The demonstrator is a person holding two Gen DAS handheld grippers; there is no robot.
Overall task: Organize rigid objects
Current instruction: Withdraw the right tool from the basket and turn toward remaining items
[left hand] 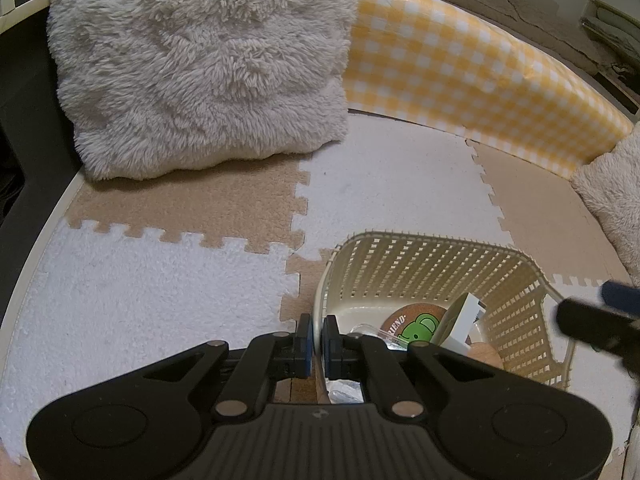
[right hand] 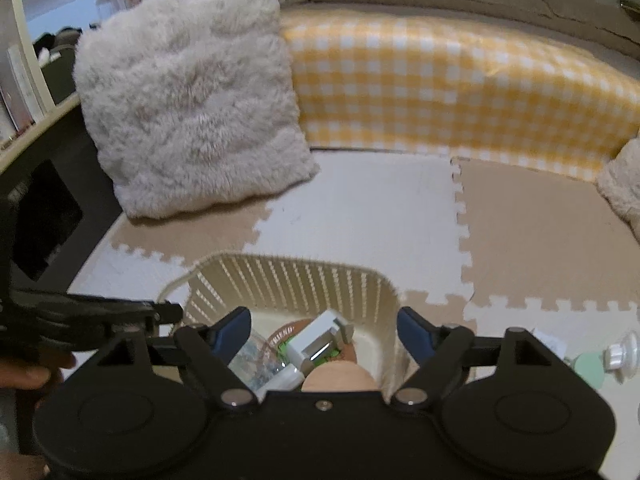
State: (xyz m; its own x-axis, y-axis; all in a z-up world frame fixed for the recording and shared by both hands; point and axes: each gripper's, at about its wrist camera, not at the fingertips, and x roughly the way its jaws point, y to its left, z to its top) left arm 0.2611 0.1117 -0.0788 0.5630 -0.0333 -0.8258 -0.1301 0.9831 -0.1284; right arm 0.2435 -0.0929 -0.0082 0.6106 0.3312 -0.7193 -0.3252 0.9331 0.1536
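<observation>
Holding: left tongs [left hand: 316,334] pinch the near-left rim of the basket [left hand: 516,300].
Right tongs [right hand: 322,330]: spread wide, empty, over the basket's near edge.
Remaining: white-capped item [right hand: 620,356] on the floor mat [right hand: 360,208], right of the basket, nearer the right tongs.

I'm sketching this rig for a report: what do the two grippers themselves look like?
Both match: the left gripper and right gripper have matte black ribbed bodies, round side bulges, angular black linkage arms with silver pivot pins, and blue finger pads. No cables or sleeves show.
</observation>
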